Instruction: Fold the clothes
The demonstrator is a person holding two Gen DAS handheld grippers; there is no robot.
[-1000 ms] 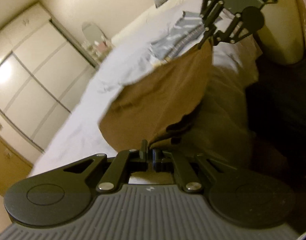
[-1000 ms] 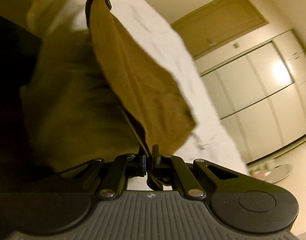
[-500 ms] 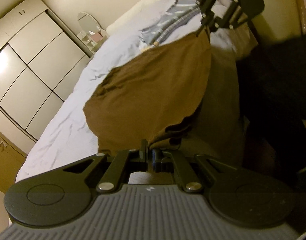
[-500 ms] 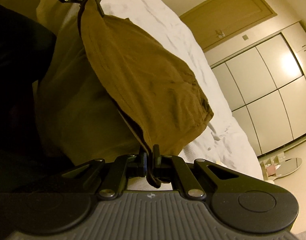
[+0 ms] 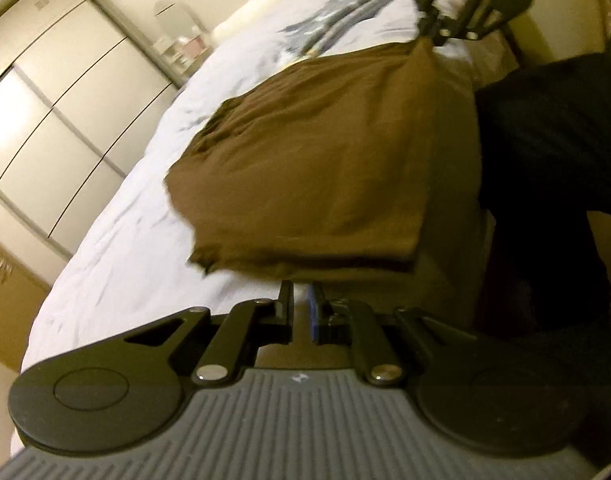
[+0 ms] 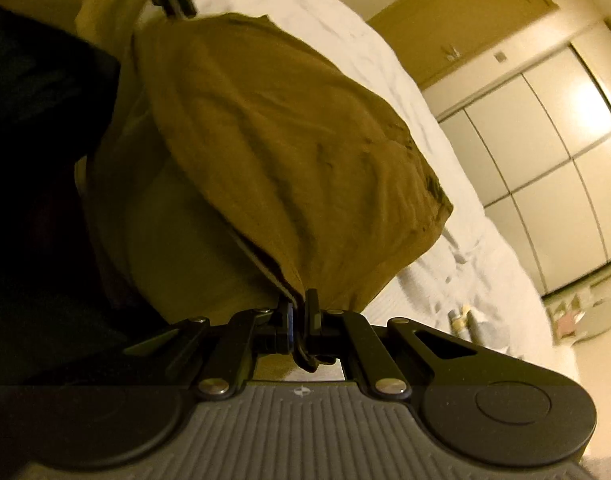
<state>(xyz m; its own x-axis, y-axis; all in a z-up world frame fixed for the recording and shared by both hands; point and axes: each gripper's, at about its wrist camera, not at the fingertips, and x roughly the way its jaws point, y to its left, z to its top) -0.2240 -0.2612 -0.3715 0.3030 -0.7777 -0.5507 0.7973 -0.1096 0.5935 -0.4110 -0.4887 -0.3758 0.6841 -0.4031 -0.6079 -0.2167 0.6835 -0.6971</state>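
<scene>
Two grippers were counted: the left gripper (image 5: 302, 308) and the right gripper (image 6: 299, 314), each with two fingers. One brown garment (image 5: 317, 168) was seen, and one striped garment (image 5: 337, 16) beyond it. One bed (image 5: 117, 240) was counted, with one pillow (image 5: 245, 18) at its far end. One mirror (image 5: 171, 14) was made out, blurred. One wardrobe (image 6: 545, 168) was seen, its panels too blurred to be counted. One door (image 6: 457, 20) was counted. One person's dark clothing (image 5: 557, 128) was seen.
</scene>
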